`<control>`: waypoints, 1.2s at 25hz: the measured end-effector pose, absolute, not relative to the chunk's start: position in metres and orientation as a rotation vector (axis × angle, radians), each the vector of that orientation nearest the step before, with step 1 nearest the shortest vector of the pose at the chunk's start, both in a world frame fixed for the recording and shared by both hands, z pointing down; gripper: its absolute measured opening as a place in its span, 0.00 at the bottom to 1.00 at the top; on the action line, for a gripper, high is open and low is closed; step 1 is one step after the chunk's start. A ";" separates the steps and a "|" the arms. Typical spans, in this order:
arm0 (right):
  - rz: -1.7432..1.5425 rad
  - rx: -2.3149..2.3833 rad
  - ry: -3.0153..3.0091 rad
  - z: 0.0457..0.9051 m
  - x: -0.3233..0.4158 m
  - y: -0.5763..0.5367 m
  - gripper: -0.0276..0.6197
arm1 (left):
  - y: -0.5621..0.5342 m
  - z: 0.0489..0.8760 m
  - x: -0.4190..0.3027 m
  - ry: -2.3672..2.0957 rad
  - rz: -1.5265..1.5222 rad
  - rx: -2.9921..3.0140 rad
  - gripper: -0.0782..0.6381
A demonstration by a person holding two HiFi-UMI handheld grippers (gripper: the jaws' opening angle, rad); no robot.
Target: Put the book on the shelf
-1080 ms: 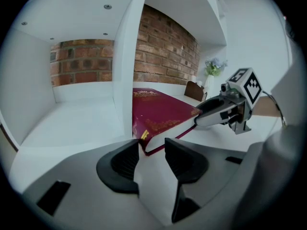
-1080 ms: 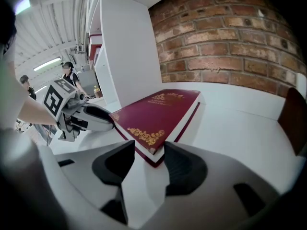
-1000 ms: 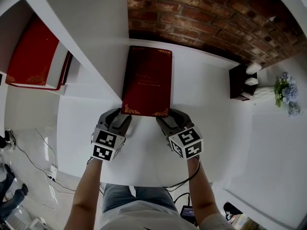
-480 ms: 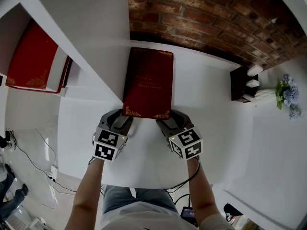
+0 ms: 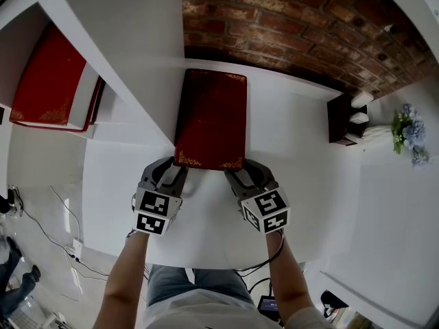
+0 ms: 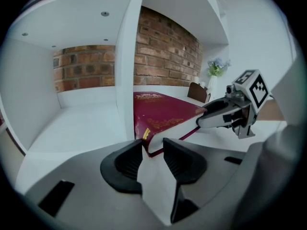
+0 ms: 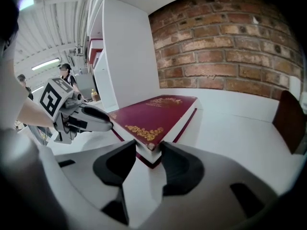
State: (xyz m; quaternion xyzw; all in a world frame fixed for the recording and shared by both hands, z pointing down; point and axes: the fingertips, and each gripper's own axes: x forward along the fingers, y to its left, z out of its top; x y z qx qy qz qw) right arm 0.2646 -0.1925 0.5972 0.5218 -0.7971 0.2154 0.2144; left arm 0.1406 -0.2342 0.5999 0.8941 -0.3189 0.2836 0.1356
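A thick dark red book (image 5: 210, 118) with gold corner ornaments lies flat on the white table (image 5: 302, 156), just right of the shelf's upright panel (image 5: 110, 60). My left gripper (image 5: 173, 167) is at its near left corner, my right gripper (image 5: 244, 168) at its near right corner. In the left gripper view the jaws are closing, and both pads (image 6: 125, 159) touch the book (image 6: 168, 111) at its spine corner. In the right gripper view the jaws are closing too, with the pads (image 7: 178, 166) against the cover and underside of the book (image 7: 153, 110).
The white shelf unit at the left holds red books (image 5: 48, 81); its compartment (image 6: 81, 123) beside the book is empty. A dark brown stand (image 5: 343, 118) and a flower bunch (image 5: 409, 132) sit at the right. A brick wall (image 5: 295, 26) backs the table. Cables (image 5: 62, 218) lie on the floor.
Both pairs of jaws have drawn in around the book's near corners. The book lies where it was and the hands have barely shifted.
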 end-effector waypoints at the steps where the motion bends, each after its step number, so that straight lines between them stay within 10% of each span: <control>1: 0.594 1.458 -2.218 0.594 0.265 -0.192 0.30 | -0.234 0.596 0.141 -0.925 0.815 2.601 0.31; 30: 0.354 1.830 -2.268 0.442 0.259 -0.117 0.26 | -0.175 0.444 0.137 -0.858 0.518 2.913 0.30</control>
